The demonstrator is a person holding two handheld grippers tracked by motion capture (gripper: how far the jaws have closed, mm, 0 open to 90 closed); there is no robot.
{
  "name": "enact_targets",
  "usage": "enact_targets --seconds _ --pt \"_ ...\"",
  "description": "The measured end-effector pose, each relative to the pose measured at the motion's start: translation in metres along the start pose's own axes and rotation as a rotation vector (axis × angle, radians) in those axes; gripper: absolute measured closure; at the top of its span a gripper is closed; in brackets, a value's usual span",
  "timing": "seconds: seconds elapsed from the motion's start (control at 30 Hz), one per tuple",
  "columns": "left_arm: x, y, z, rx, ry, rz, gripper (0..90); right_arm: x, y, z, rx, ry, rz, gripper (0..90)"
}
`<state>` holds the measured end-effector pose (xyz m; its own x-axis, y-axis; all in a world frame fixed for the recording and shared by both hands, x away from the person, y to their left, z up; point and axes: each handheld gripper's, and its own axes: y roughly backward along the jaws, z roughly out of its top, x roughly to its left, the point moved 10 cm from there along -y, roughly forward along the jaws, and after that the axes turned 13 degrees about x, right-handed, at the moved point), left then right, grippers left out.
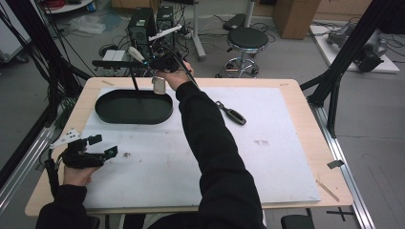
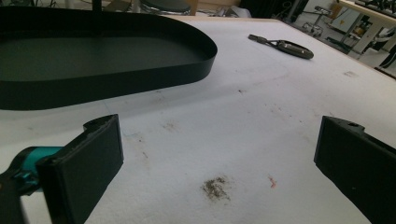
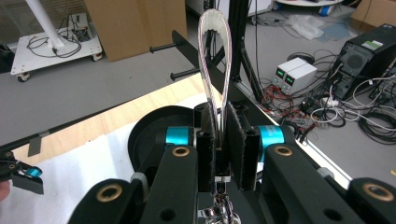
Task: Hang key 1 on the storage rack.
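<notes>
Fingers first: right gripper (image 3: 219,154) has its jaws pressed narrow on a flat looped strap (image 3: 215,56). The white/striped loop stands up above the jaws in the right gripper view, w/ a small metal bit hanging below them. Left gripper (image 2: 219,163) jaws stand wide apart, nothing between them, hovering just over the mat.

Table (image 1: 305,102): light wood top, mostly covered by a white mat (image 1: 267,157) w/ a few small stains; one dark smudge lies between the left jaws in the left gripper view.

Black oval tray (image 1: 114,114) sits on the mat at the far left, shallow walls, interior looks bare. A thin dark upright post rises at its far side.

Right arm in a black sleeve (image 1: 215,148) reaches diagonally across the mat to the far edge. There the right gripper (image 1: 162,64) is held above the tray's far right end, w/ a small pale tag-like piece (image 1: 159,85) hanging under it.

Left gripper (image 1: 102,147) is near the left front edge, well apart from the tray.

Dark key-fob-like item (image 1: 232,114) lies on the mat right of the sleeve, apart from the tray.
</notes>
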<state>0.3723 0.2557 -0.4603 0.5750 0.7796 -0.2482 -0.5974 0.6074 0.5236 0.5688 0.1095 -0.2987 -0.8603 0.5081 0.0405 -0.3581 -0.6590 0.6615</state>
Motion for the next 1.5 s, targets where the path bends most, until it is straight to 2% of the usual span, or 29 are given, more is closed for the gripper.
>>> enact_targets --seconds 0.13,0.27,0.43,0.47,0.53,0.67,0.83,0.97,1.03,1.13,1.23,1.37,1.43,1.47,1.5 --pt "0.000 0.000 0.000 -0.001 0.001 0.001 1.7 -0.002 -0.005 0.002 0.007 -0.013 0.008 82.5" --pt "0.001 0.000 0.000 -0.004 0.001 0.001 1.7 -0.002 -0.009 0.005 0.011 -0.004 0.008 82.5" --pt "0.001 -0.001 0.001 -0.004 -0.002 0.003 1.7 -0.005 -0.012 0.013 0.002 -0.006 -0.011 82.5" --pt "0.000 -0.002 0.001 -0.006 -0.001 0.000 1.7 -0.009 -0.016 0.013 0.014 -0.006 -0.039 82.5" --pt "0.000 -0.002 0.001 -0.005 -0.004 0.001 1.7 -0.014 -0.019 0.011 0.031 -0.017 -0.059 82.5" --pt "0.001 -0.002 0.001 -0.004 -0.003 0.000 1.7 -0.020 -0.022 0.010 0.022 -0.041 -0.066 82.5" --pt "0.001 -0.003 0.001 -0.001 -0.007 -0.001 1.7 -0.023 -0.021 0.012 0.012 -0.032 -0.095 82.5" --pt "0.001 -0.003 0.001 -0.004 -0.006 -0.001 1.7 -0.028 -0.021 0.011 0.012 -0.053 -0.108 82.5" --pt "0.001 -0.004 0.001 -0.005 -0.004 -0.002 1.8 -0.035 -0.022 0.010 0.011 -0.059 -0.132 82.4" --pt "0.001 -0.004 0.001 -0.003 -0.004 -0.004 1.8 -0.038 -0.022 0.012 -0.015 -0.075 -0.132 82.4" --pt "0.001 -0.005 0.001 -0.003 -0.003 -0.005 1.7 -0.039 -0.026 0.013 -0.012 -0.055 -0.142 82.4" --pt "0.000 -0.005 0.001 -0.001 -0.006 -0.005 1.7 -0.038 -0.030 0.013 -0.009 -0.053 -0.146 81.8" --pt "0.000 -0.004 0.001 -0.003 -0.005 -0.005 1.7 -0.036 -0.034 0.013 -0.007 -0.026 -0.153 78.7" --pt "0.000 -0.004 0.001 -0.003 -0.005 -0.005 1.8 -0.035 -0.033 0.013 -0.005 -0.032 -0.147 74.4" --pt "0.000 -0.004 0.001 -0.004 -0.005 -0.004 1.8 -0.035 -0.033 0.013 -0.005 -0.032 -0.147 74.4"
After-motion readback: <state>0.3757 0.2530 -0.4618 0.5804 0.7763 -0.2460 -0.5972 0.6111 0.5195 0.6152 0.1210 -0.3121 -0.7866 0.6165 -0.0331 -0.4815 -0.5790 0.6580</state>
